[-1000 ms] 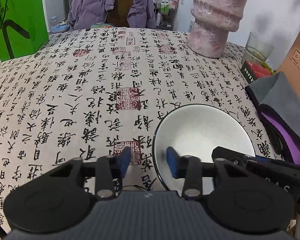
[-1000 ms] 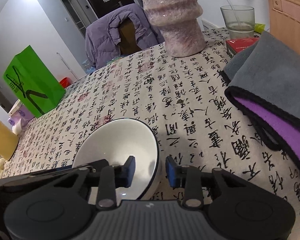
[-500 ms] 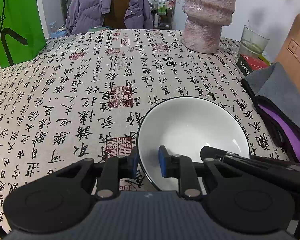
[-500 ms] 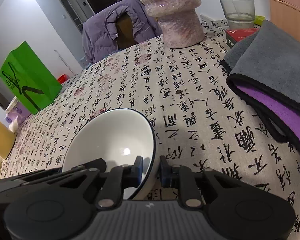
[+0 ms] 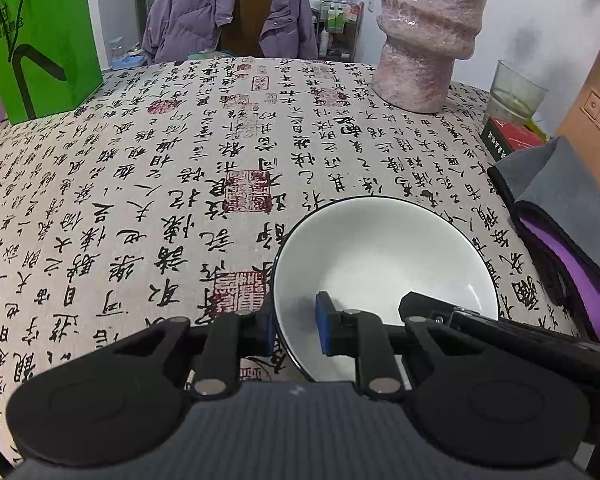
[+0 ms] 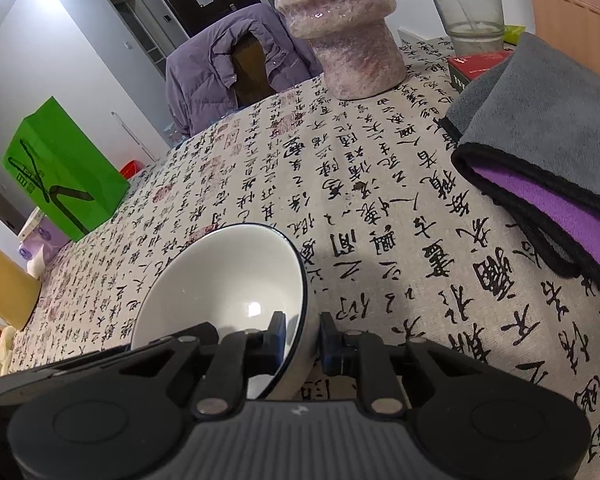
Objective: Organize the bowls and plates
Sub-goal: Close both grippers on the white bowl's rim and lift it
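Observation:
A white bowl [image 5: 380, 256] with a thin dark rim sits near the front of the table, on a cloth printed with black calligraphy [image 5: 140, 184]. My left gripper [image 5: 295, 322] is shut on the bowl's left rim, one blue pad inside and one outside. In the right wrist view my right gripper [image 6: 303, 336] is shut on the right rim of the same bowl [image 6: 228, 280]. Each gripper's black body shows at the edge of the other's view. No plate is in view.
A tall pink vase [image 5: 424, 40] stands at the back right, beside a drinking glass [image 5: 516, 92] and a red box [image 5: 508, 140]. A folded grey and purple cloth [image 6: 548, 132] lies right of the bowl. A green bag [image 5: 40, 40] stands back left. A chair with a purple jacket [image 5: 228, 12] is behind the table.
Both grippers have moved onto the bowl's rim and shut on it from opposite sides. The bowl now looks slightly closer in both views.

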{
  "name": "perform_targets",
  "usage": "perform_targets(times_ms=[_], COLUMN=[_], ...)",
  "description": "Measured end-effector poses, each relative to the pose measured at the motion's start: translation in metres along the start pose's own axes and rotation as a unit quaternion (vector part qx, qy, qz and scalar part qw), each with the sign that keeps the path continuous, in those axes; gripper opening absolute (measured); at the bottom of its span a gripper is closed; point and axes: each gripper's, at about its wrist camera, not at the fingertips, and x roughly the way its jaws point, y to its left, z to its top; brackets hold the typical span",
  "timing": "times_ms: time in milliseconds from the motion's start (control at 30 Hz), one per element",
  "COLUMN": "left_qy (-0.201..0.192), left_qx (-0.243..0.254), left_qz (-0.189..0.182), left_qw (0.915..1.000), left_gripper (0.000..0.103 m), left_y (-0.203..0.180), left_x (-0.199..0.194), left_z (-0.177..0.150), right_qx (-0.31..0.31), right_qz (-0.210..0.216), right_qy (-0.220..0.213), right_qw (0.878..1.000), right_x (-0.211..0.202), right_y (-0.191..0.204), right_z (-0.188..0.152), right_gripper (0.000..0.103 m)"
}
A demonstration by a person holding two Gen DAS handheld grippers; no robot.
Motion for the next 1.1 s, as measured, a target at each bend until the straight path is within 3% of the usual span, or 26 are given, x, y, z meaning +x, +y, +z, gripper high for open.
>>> perform_targets(times_ms=[1100], left_qy=[-0.044], left_qx=[0.005], left_qz=[-0.002], left_qw=[0.999], left_gripper=[0.02], left_y=[0.011], left_x=[-0.029], left_z=[-0.002], right_qx=[-0.006], right_qz=[0.036], right_qy=[-0.035], right_qw=[0.999], right_x=[-0.015], right_y=[0.014], right_z=[-0.004], right_gripper=[0.017])
